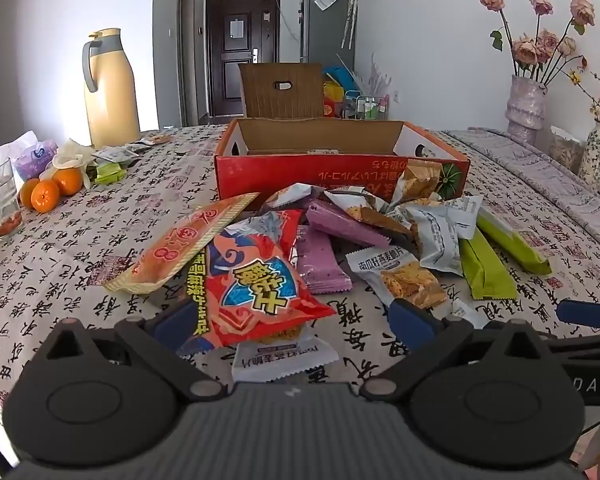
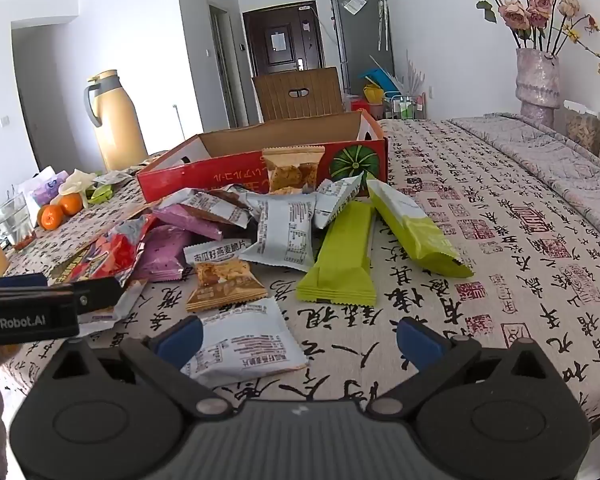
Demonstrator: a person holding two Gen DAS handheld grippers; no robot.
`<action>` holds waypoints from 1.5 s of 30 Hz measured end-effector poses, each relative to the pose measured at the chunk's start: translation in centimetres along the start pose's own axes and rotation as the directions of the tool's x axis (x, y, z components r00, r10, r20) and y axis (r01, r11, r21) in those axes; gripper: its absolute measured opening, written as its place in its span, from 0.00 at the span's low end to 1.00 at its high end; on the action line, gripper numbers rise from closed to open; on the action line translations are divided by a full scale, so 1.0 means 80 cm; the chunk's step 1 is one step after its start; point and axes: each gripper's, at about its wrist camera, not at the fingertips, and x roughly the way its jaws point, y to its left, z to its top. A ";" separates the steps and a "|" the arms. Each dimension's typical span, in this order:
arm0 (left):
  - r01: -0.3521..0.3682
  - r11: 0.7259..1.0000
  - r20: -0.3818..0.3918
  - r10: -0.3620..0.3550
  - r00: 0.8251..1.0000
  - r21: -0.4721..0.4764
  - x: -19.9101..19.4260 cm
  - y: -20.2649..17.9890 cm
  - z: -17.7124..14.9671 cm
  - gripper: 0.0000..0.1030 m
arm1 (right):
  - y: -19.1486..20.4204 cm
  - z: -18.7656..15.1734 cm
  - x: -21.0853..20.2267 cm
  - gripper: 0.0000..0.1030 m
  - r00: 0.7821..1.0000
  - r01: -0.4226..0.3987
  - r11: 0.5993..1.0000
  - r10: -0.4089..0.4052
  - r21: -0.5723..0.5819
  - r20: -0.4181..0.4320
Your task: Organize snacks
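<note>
The table (image 1: 80, 248) w/ printed cloth holds a red box (image 1: 340, 168) that looks empty as far as its inside shows, so the task is approx. at its start. The snacks (image 1: 340, 240) lie in a loose heap just in front of the box, all left to sort. Left gripper (image 1: 296, 320) and right gripper (image 2: 300, 340) both stand wide over the near packets, holding nothing.

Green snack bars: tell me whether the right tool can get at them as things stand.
Probably yes. The right tool is open, and both green snack bars lie uncovered ahead, with only bare tablecloth between.
</note>
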 end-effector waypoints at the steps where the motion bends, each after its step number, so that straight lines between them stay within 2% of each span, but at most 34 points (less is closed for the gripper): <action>1: -0.002 1.000 -0.001 0.002 1.000 -0.001 0.000 0.000 0.000 1.00 | 0.000 0.000 0.000 1.00 1.000 0.001 1.000 -0.001 -0.001 0.001; 3: 0.014 1.000 -0.014 -0.014 1.000 -0.005 0.002 0.003 0.001 1.00 | 0.000 0.000 0.000 1.00 1.000 0.001 1.000 -0.001 -0.001 0.000; 45: 0.004 1.000 -0.017 -0.004 1.000 -0.009 0.002 0.004 -0.003 1.00 | 0.001 0.000 -0.001 1.00 1.000 0.006 1.000 -0.006 -0.005 -0.001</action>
